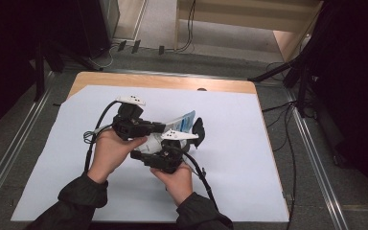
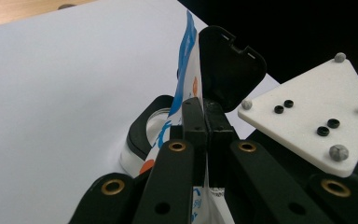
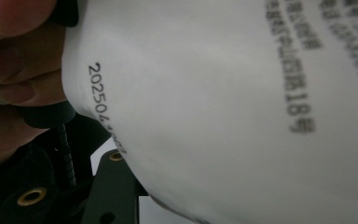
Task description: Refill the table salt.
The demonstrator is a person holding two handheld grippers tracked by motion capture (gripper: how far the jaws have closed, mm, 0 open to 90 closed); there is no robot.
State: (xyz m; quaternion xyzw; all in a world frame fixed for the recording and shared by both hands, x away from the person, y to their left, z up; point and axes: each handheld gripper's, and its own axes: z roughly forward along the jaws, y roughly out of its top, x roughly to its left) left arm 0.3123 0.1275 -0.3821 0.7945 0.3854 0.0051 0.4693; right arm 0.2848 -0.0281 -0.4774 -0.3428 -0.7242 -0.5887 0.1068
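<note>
Two handheld grippers are meeting over a white-covered counter (image 1: 230, 182). The left gripper (image 2: 204, 122) is pinching a white-and-blue pouch (image 2: 186, 70) between closed jaws, with a black flip cap (image 2: 228, 70) just beyond them. The pouch is pressing close before the right gripper (image 1: 172, 155), whose jaw state cannot be told.

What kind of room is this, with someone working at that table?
Probably a lab or recording workspace, not a home. A table under a white sheet stands between metal floor rails, with loose cables on the grey floor. The left gripper pinches a white pouch.
</note>
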